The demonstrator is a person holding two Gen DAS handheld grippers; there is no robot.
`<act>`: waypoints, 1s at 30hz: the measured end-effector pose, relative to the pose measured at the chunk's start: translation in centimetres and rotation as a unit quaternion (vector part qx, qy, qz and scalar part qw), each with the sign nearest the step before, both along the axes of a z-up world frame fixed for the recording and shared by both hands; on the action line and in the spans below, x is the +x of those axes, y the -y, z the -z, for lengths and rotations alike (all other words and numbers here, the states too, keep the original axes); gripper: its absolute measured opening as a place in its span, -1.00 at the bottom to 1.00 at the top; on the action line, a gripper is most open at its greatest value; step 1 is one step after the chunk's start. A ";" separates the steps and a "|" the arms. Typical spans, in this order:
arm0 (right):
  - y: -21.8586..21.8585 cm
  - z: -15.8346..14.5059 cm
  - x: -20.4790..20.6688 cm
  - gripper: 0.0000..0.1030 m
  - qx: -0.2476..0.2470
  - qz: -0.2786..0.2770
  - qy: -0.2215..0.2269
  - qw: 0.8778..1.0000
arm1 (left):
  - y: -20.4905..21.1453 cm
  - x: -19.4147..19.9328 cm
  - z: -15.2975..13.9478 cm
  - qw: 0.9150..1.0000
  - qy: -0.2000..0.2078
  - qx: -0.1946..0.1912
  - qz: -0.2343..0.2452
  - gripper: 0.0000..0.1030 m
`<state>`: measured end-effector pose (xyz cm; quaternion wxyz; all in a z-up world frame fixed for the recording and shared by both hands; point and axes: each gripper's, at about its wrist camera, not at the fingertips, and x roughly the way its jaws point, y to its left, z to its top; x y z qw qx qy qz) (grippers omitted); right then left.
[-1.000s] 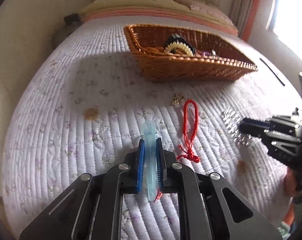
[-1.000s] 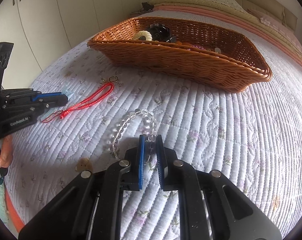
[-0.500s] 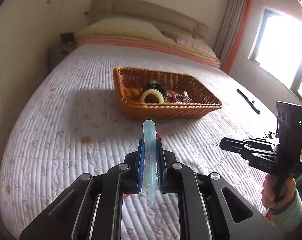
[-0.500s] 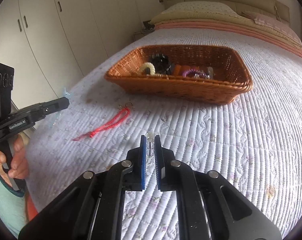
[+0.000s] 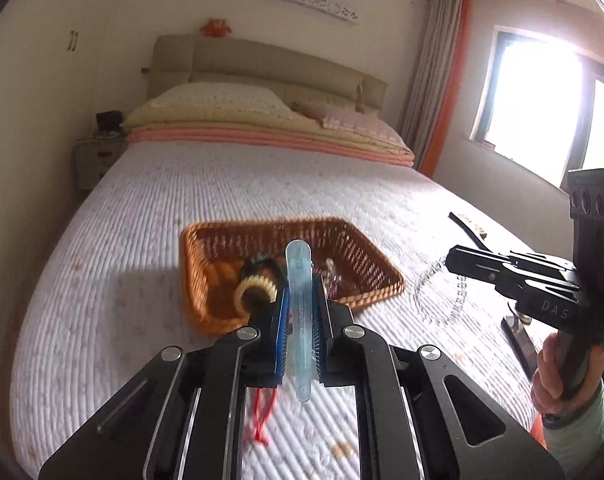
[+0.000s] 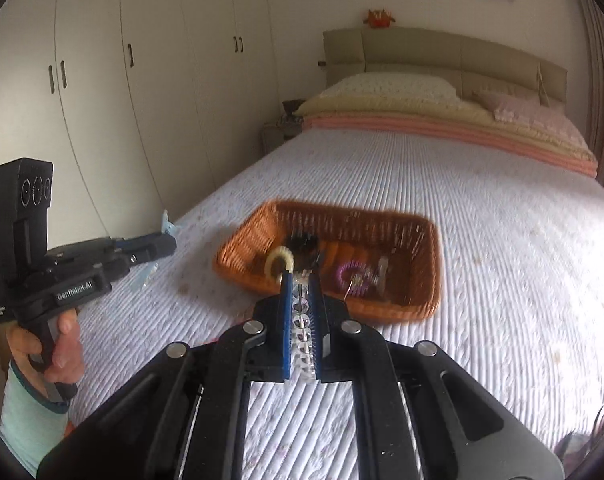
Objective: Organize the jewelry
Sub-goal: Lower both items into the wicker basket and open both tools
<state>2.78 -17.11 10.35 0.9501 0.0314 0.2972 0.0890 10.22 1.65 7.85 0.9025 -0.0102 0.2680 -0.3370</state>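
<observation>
My left gripper is shut on a pale blue translucent hair clip and is held high above the bed. My right gripper is shut on a clear bead bracelet; the beads hang below it in the left wrist view. A wicker basket sits on the white quilt ahead of both grippers, also in the right wrist view. It holds a cream scrunchie, a purple hair tie and other pieces. A red cord bracelet lies on the quilt under my left gripper.
The quilted bed stretches to pillows and a headboard at the far end. A black strap lies near the bed's right edge. Wardrobe doors stand on the left, a window on the right.
Both grippers have risen from the quilt, the left with the hair clip and the right with the bead bracelet. The basket now appears farther below. The red cord bracelet stays on the quilt.
</observation>
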 end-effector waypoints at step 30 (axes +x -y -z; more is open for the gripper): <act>6.3 8.7 15.5 -0.82 0.114 0.074 -0.127 0.982 | 5.8 11.5 5.2 0.995 -0.094 -0.014 -0.016 -0.21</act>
